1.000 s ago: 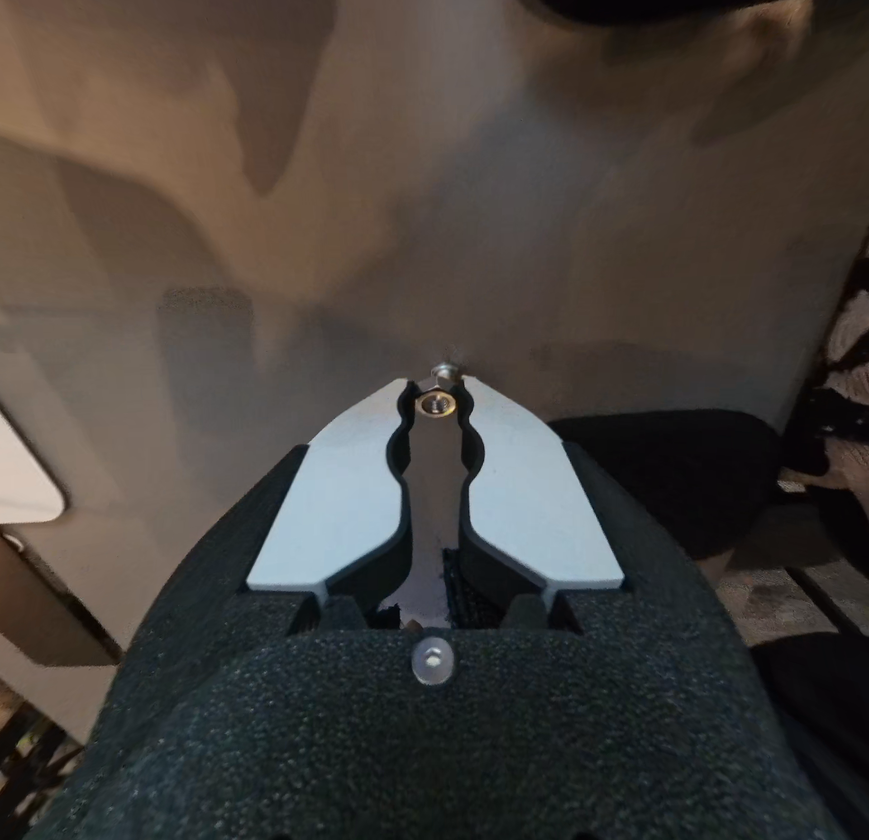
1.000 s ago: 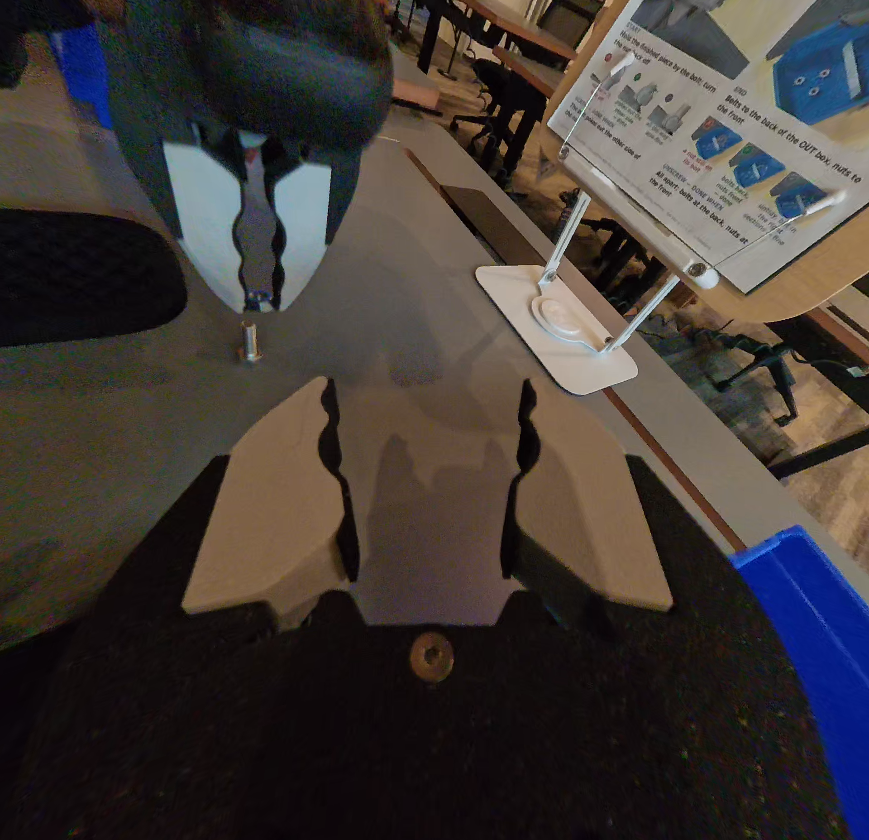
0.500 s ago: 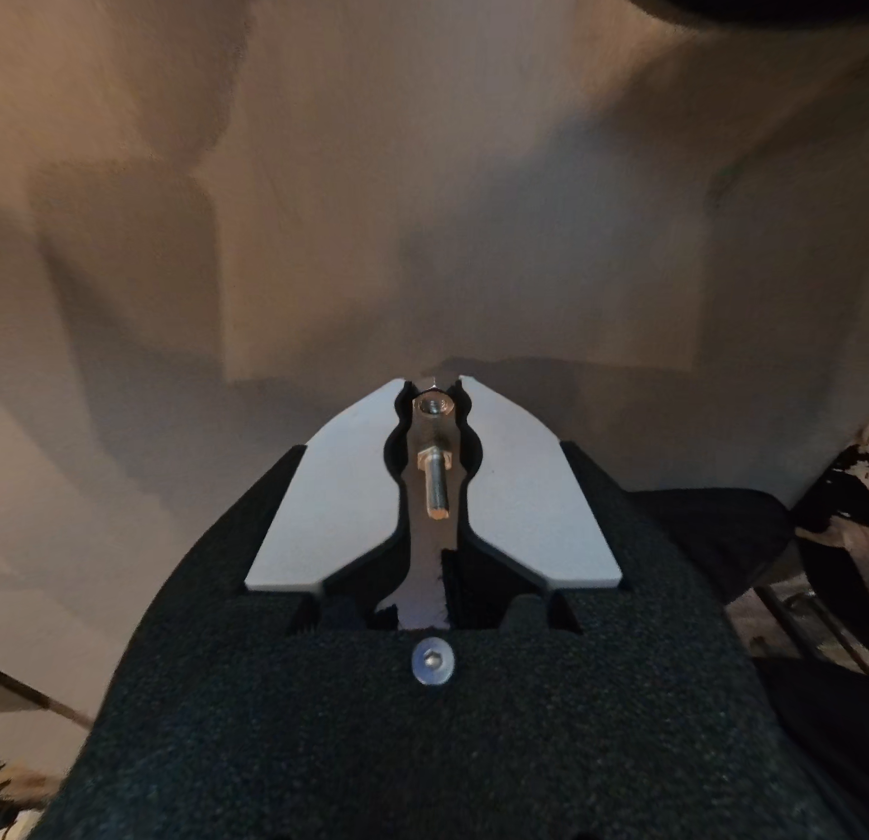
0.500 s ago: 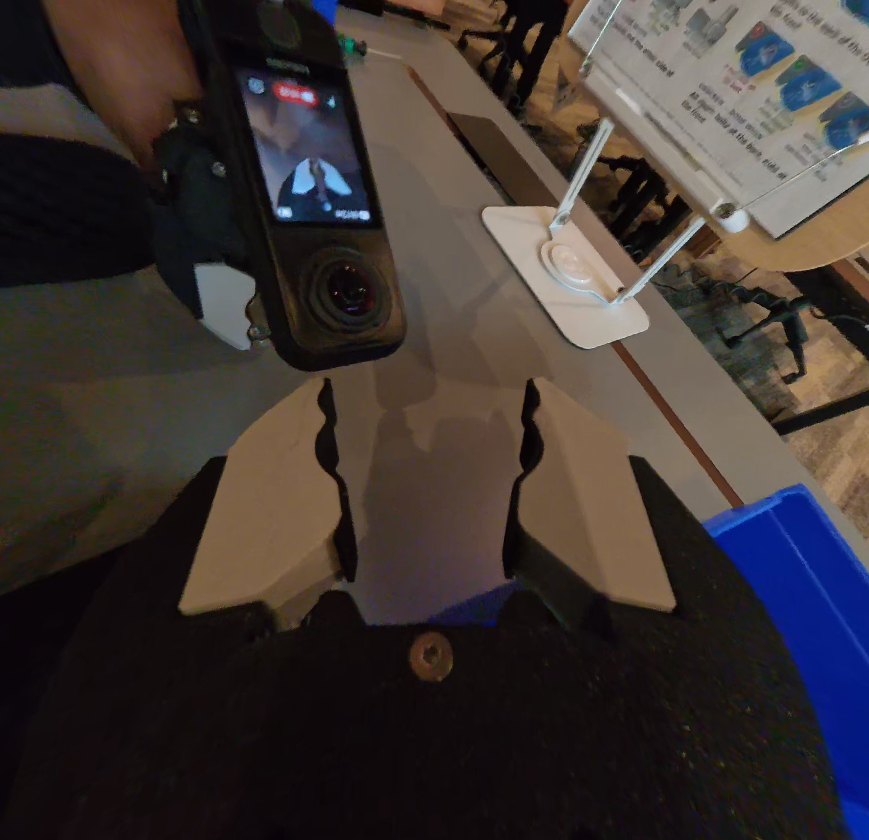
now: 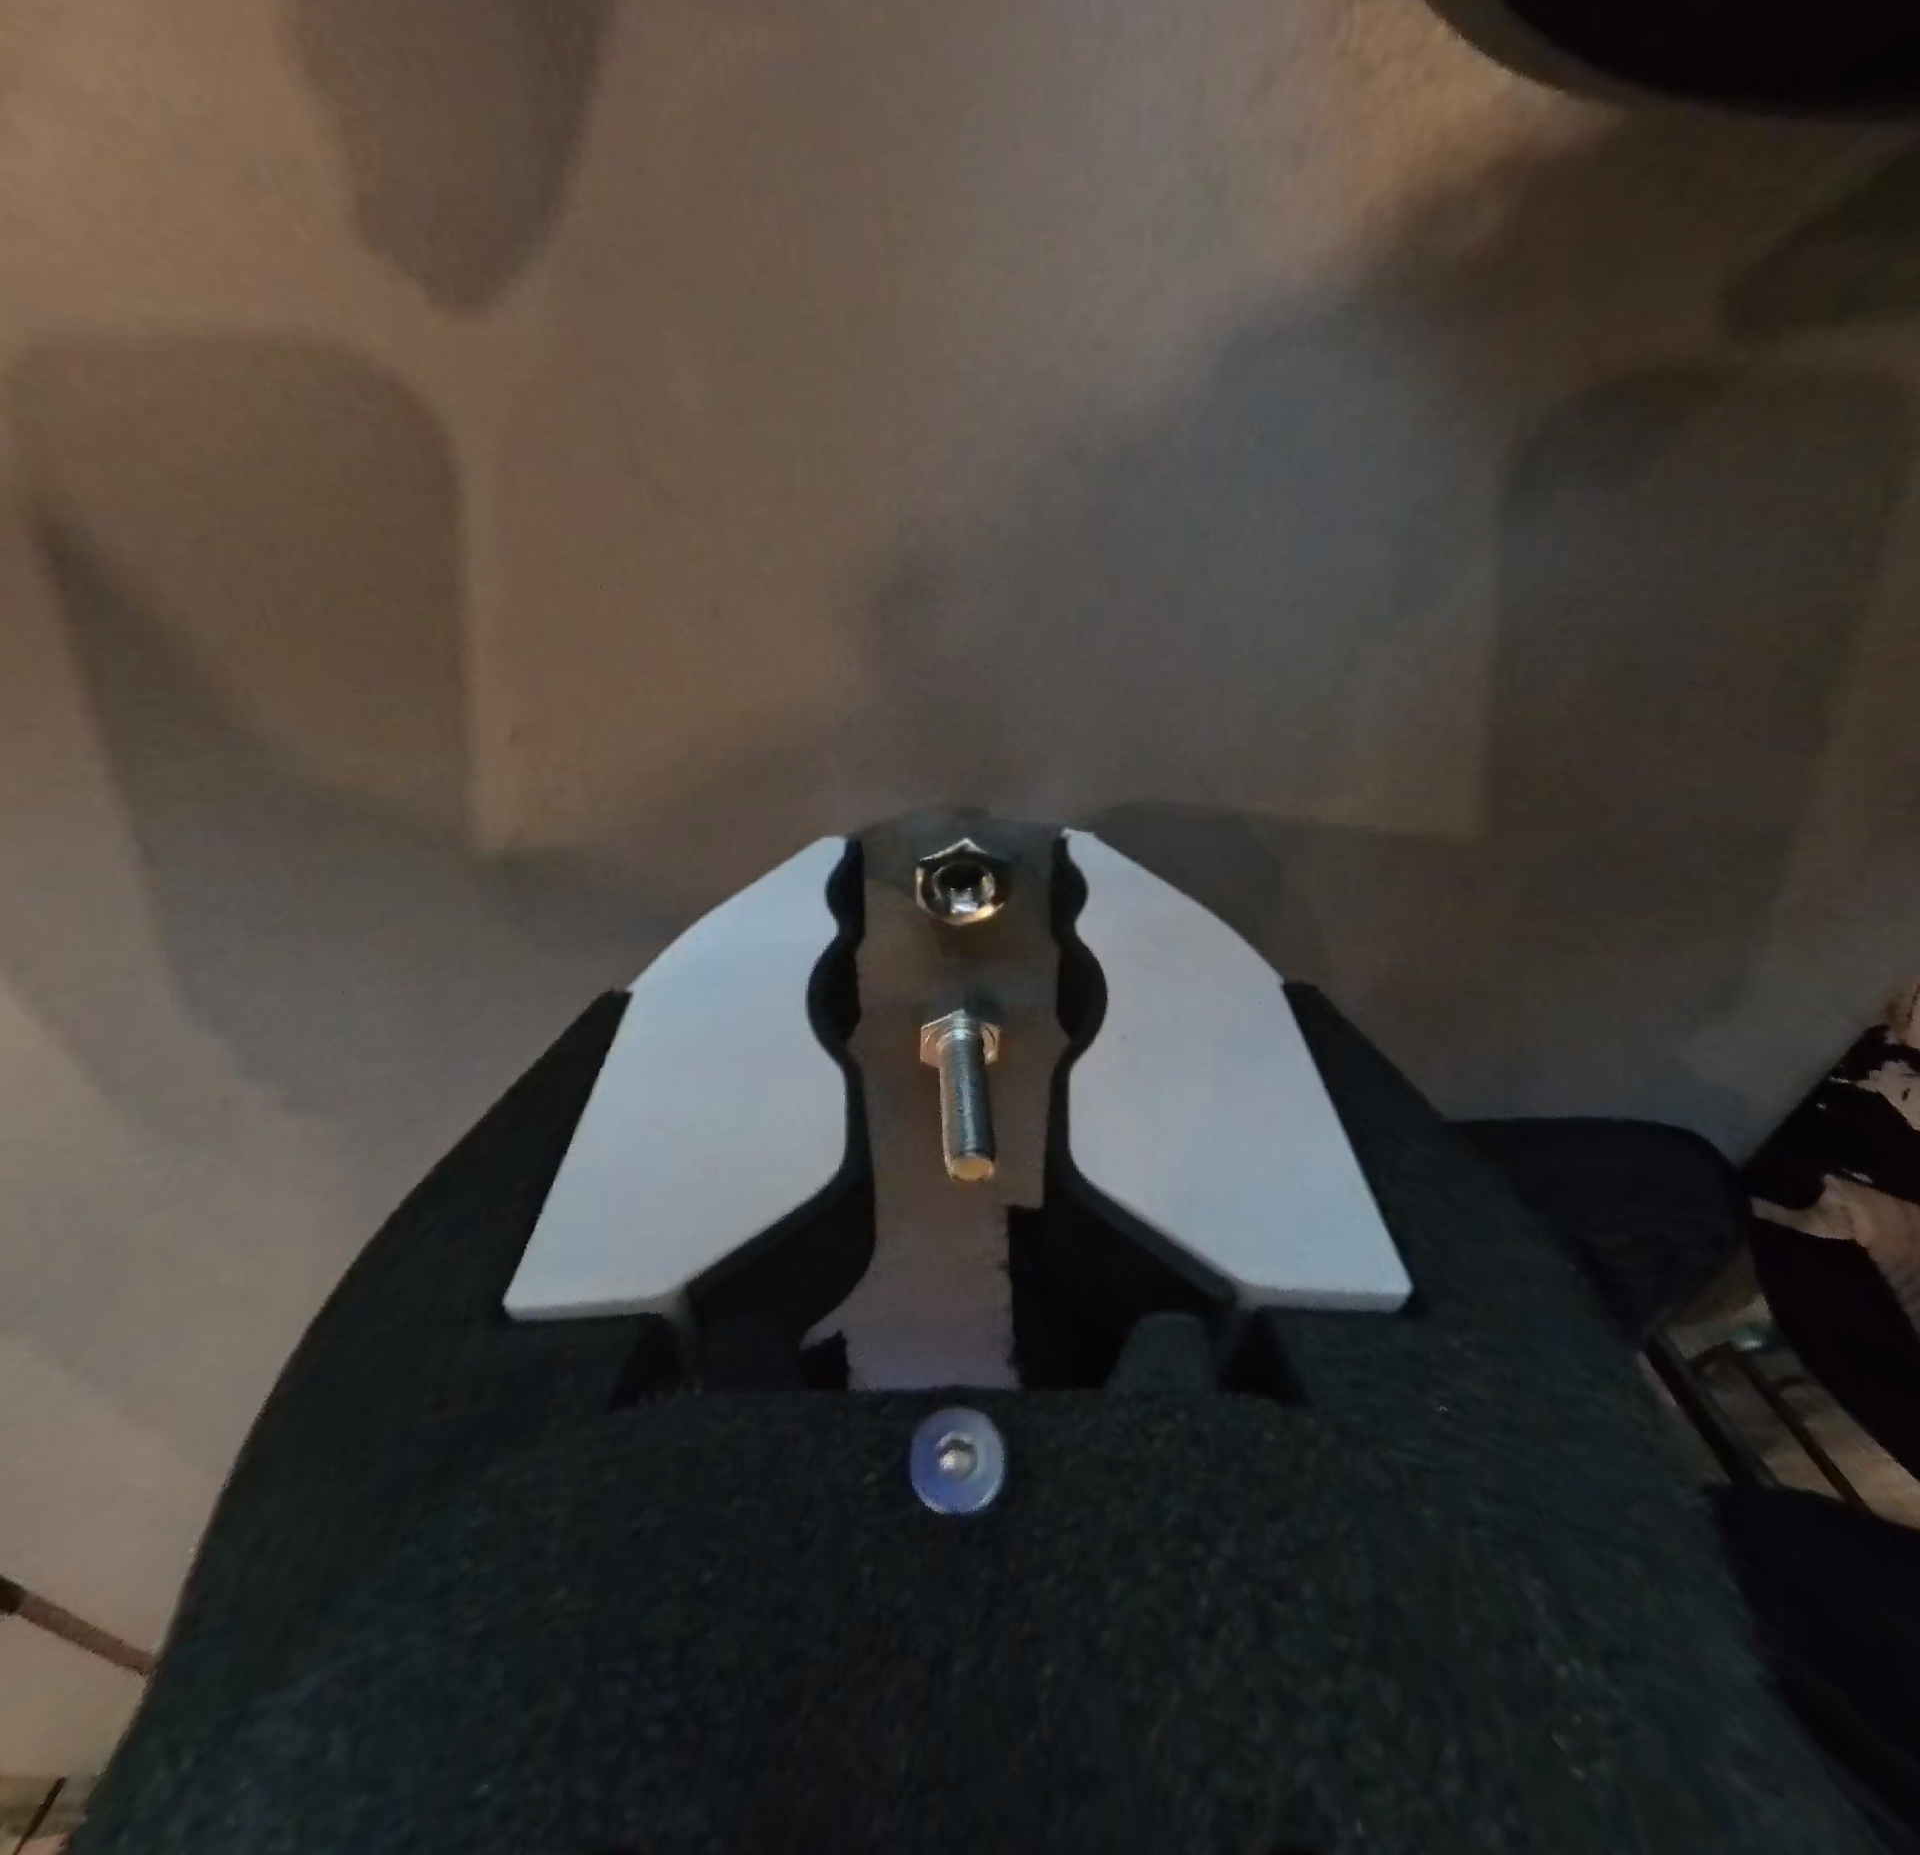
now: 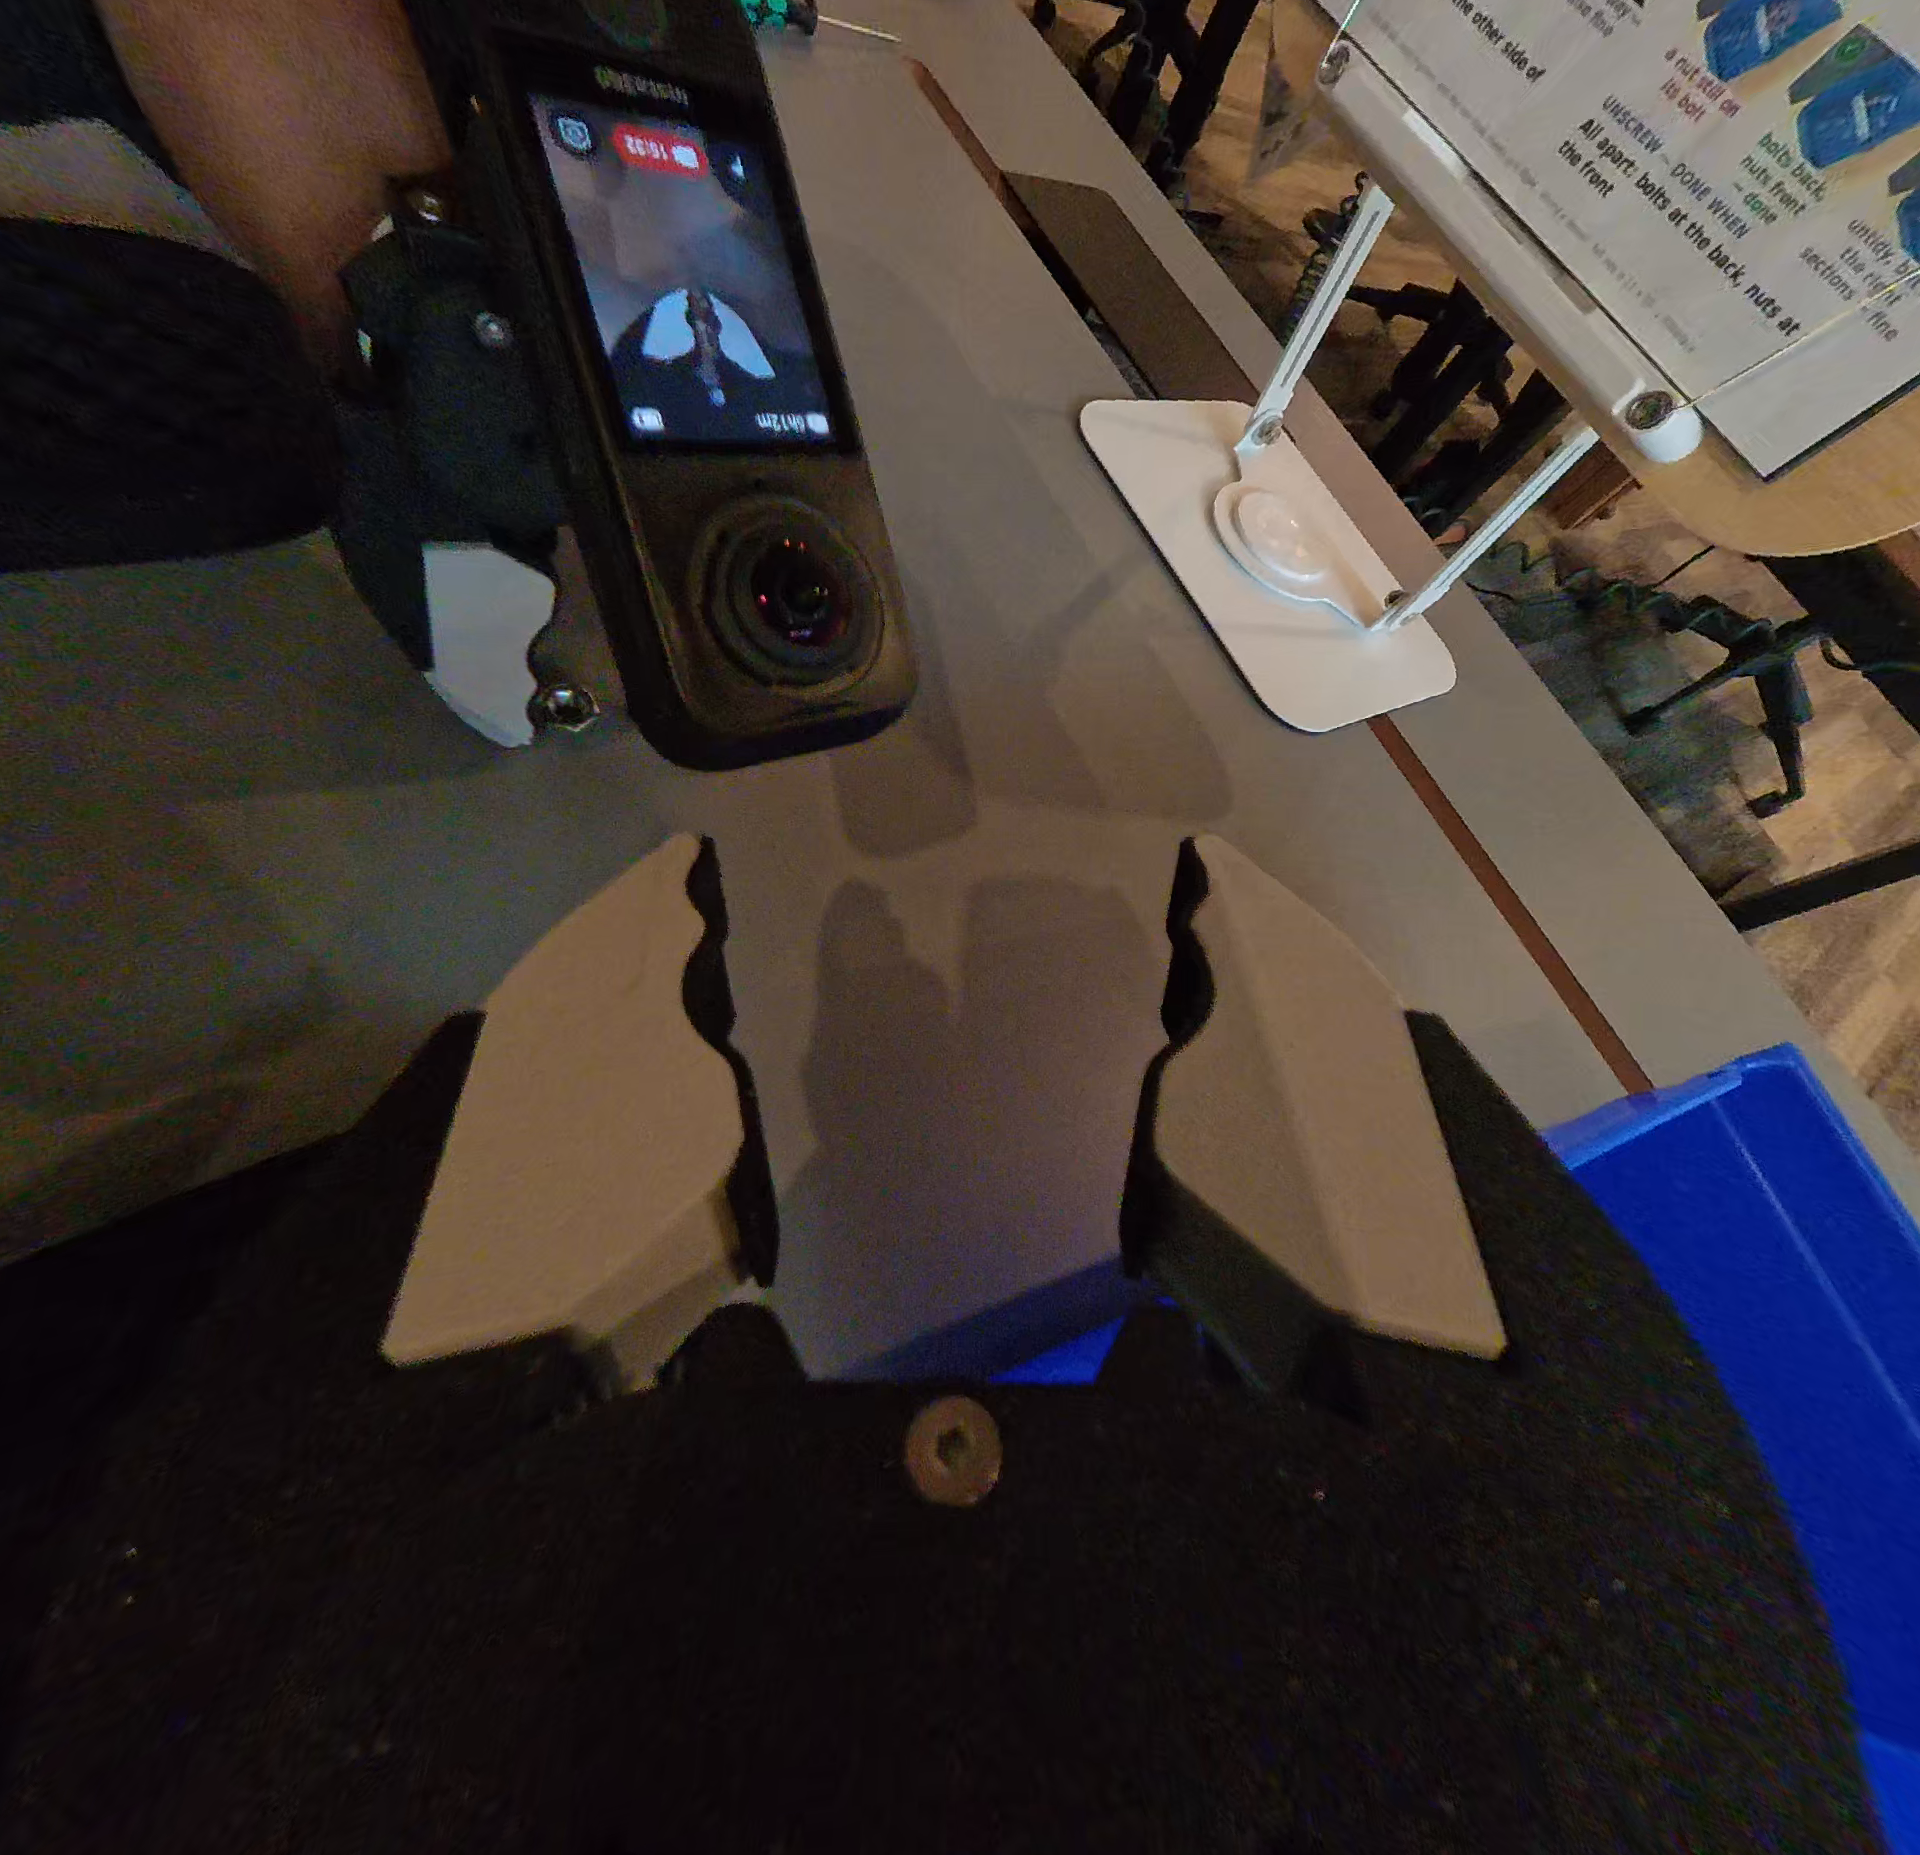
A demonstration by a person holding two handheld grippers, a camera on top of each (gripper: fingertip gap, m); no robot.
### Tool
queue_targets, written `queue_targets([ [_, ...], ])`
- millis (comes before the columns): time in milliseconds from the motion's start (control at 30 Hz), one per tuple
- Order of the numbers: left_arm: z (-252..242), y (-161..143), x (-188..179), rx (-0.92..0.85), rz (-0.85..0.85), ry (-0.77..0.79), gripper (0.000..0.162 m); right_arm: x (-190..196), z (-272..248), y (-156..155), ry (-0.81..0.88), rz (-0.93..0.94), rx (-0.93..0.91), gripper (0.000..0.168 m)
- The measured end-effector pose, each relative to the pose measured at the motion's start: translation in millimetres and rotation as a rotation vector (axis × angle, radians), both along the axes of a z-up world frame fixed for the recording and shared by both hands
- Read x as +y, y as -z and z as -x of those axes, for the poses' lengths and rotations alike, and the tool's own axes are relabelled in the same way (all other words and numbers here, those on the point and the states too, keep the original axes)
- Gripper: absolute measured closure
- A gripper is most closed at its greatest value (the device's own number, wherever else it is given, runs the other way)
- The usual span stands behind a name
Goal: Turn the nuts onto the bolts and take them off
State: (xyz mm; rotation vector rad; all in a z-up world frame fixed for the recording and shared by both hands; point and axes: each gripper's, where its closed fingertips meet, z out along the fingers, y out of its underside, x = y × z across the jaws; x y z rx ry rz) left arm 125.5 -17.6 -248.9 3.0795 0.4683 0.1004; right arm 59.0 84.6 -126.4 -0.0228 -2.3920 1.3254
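Left fingers (image 5: 727, 1057) flanking nut (image 5: 958, 889), bolt (image 5: 961, 1088); hidden rightward.

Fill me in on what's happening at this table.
A person works with two handheld grippers over a grey table. The left gripper points down with its jaws parted. A loose nut sits between its tips, touching neither finger, and a bolt lies just behind it. The right gripper hangs open and empty nearby, beside a blue bin.
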Motion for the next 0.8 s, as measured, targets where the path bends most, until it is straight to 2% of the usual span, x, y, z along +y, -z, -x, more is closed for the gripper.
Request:
queue_targets([
  [200, 3.8, -24.5, -4.1, 0.101, -0.130, -0.054, 0.111, 3.1, 0.0, -0.2, 0.007, 0.003, -0.002, 0.087],
  [367, 6.0, -52.1, -17.4, 0.276, -0.461, -0.165, 0.107, 3.5, -1.7, -2.4, 0.000, 0.028, -0.010, 0.087],
  [500, -2.8, -50.7, -35.3, 0.346, -0.669, -0.267, 0.106, 1.4, -3.4, -3.7, -0.010, 0.037, -0.012, 0.087],
  [633, -12.2, -27.3, -51.3, 0.337, -0.635, -0.308, 0.110, -2.8, -5.5, -4.5, -0.027, 0.040, -0.015, 0.087],
  [800, -6.8, -14.7, -47.5, 0.368, -0.583, -0.263, 0.115, -5.4, -5.7, -2.9, -0.033, 0.025, -0.015, 0.087],
])
